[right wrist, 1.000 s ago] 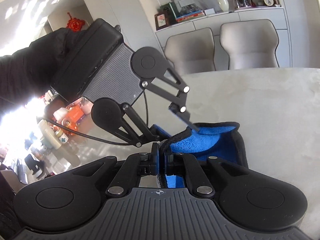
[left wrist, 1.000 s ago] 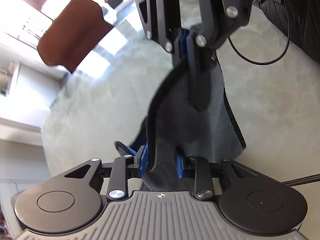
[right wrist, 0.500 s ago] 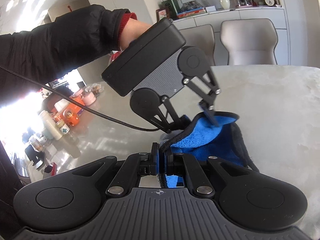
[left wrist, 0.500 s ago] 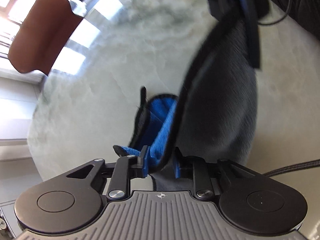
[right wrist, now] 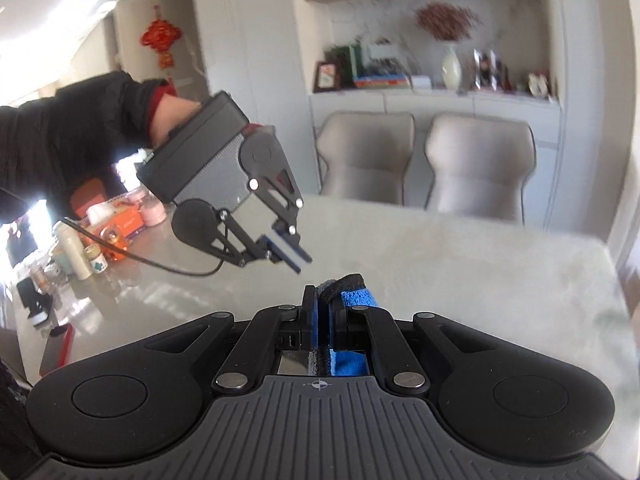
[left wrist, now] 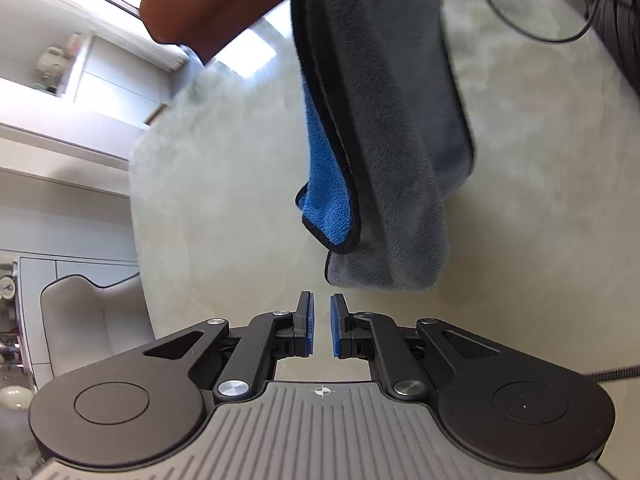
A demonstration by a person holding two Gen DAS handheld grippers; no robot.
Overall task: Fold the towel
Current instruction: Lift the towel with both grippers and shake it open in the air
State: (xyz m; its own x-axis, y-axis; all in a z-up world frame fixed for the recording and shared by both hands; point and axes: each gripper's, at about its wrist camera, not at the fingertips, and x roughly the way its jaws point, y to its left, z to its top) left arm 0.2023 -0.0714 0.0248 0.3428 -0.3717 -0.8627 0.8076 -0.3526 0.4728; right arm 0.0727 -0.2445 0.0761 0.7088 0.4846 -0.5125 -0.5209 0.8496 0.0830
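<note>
The towel [left wrist: 392, 128] is grey outside and blue inside with a black hem. It hangs folded in the air above the pale table [left wrist: 224, 184] in the left wrist view. My left gripper [left wrist: 321, 312] is empty, its jaws a narrow gap apart, just below the towel's lower edge. It also shows in the right wrist view [right wrist: 294, 254], up and to the left. My right gripper [right wrist: 324, 300] is shut on the towel's hemmed edge [right wrist: 352, 290]; the rest of the towel hangs out of that view.
A brown chair [left wrist: 208, 4] stands at the table's far side in the left wrist view. Two beige chairs [right wrist: 476, 160] stand behind the table in the right wrist view. Bottles and boxes [right wrist: 104, 232] crowd the table's left end. A phone [right wrist: 56, 354] lies near its left edge.
My left gripper let go of the towel and pulled back from it. My right gripper lifted the towel, which now hangs free above the table.
</note>
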